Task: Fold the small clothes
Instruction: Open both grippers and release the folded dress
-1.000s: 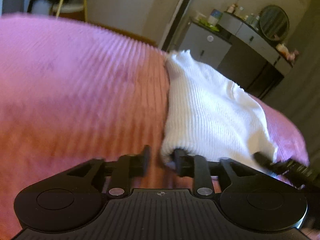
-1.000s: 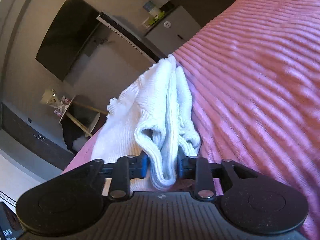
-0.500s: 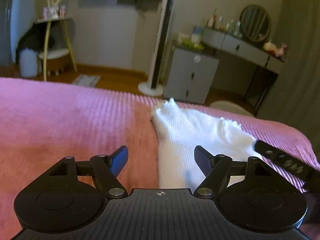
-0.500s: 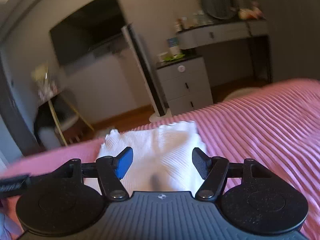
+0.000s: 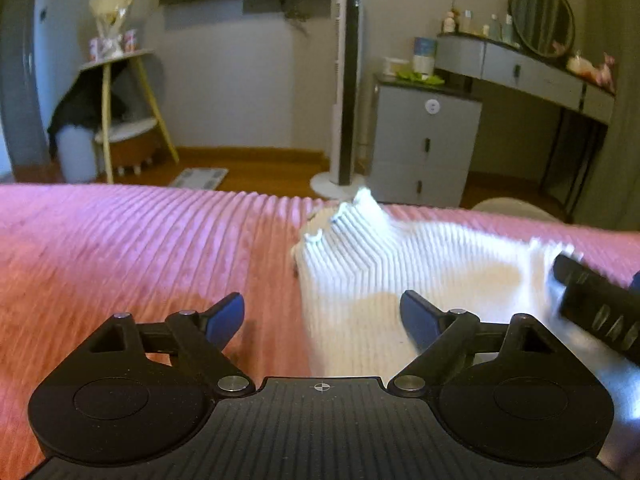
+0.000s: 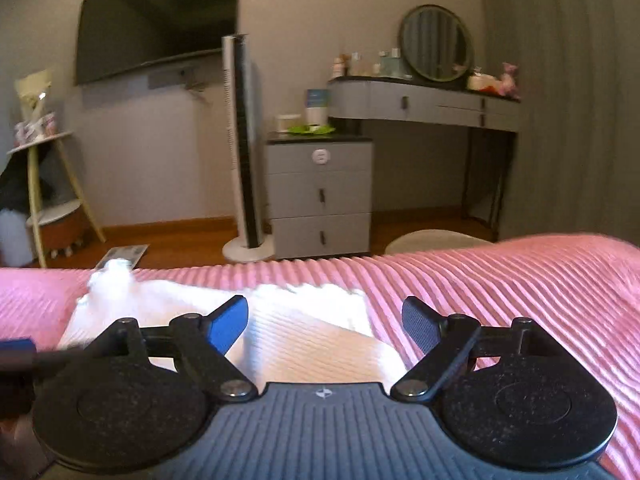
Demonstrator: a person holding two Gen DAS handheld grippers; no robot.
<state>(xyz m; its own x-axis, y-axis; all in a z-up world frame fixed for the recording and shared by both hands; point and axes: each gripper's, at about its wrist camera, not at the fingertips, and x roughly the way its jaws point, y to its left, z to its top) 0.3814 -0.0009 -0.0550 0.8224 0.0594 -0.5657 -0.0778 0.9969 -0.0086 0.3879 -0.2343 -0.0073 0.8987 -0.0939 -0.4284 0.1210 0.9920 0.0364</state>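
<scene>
A small white ribbed knit garment [image 5: 404,268] lies folded flat on the pink ribbed bedspread [image 5: 140,248]. In the left wrist view my left gripper [image 5: 322,314] hovers over the garment's left edge, its jaws wide apart and still opening, with no cloth pinched. The right gripper's finger shows as a black bar at the right edge of that view. In the right wrist view my right gripper [image 6: 324,320] hangs over the garment's [image 6: 288,324] right half, jaws spread and opening, pads clear of the cloth.
Beyond the bed's far edge stand a tower fan [image 6: 244,148], a grey drawer cabinet [image 6: 320,196], a dressing table with a round mirror [image 6: 436,44], a wall television [image 6: 156,20] and a small wooden side table [image 5: 120,112]. The bedspread [image 6: 520,280] stretches right and left of the garment.
Both grippers let go of the white garment and spread wide. Both levelled out and drew back, so the garment now lies flat on the bed instead of bunched between the jaws.
</scene>
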